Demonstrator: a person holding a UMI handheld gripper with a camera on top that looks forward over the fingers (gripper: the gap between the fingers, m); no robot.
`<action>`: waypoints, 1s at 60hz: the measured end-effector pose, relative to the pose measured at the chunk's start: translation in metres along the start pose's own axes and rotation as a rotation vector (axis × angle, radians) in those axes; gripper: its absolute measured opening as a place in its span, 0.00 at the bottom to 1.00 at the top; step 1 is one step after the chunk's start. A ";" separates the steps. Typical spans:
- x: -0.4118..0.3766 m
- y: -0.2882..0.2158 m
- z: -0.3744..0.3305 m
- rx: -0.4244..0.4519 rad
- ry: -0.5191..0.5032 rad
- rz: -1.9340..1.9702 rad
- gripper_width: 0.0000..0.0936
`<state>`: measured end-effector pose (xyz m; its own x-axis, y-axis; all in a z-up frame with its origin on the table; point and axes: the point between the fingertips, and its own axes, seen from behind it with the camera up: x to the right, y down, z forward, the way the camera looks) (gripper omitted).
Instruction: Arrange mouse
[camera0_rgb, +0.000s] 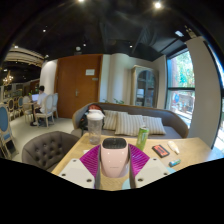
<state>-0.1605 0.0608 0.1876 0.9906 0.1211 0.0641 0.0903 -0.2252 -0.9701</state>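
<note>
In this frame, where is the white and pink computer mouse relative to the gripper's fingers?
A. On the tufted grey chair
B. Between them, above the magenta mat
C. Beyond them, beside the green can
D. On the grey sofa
B. The white and pink computer mouse sits between the gripper fingers, over the magenta mat on the wooden table, while the green can stands farther back, beyond them.

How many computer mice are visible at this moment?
1. The mouse lies on a purple mat on the table, between the gripper fingers; others may be hidden beyond view.
</note>
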 end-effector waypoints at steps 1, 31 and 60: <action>0.023 0.001 0.000 0.005 0.025 -0.002 0.43; 0.206 0.210 0.021 -0.415 0.160 0.127 0.46; 0.148 0.176 -0.106 -0.295 0.088 0.164 0.89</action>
<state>0.0134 -0.0633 0.0513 0.9983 -0.0204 -0.0546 -0.0574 -0.5058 -0.8607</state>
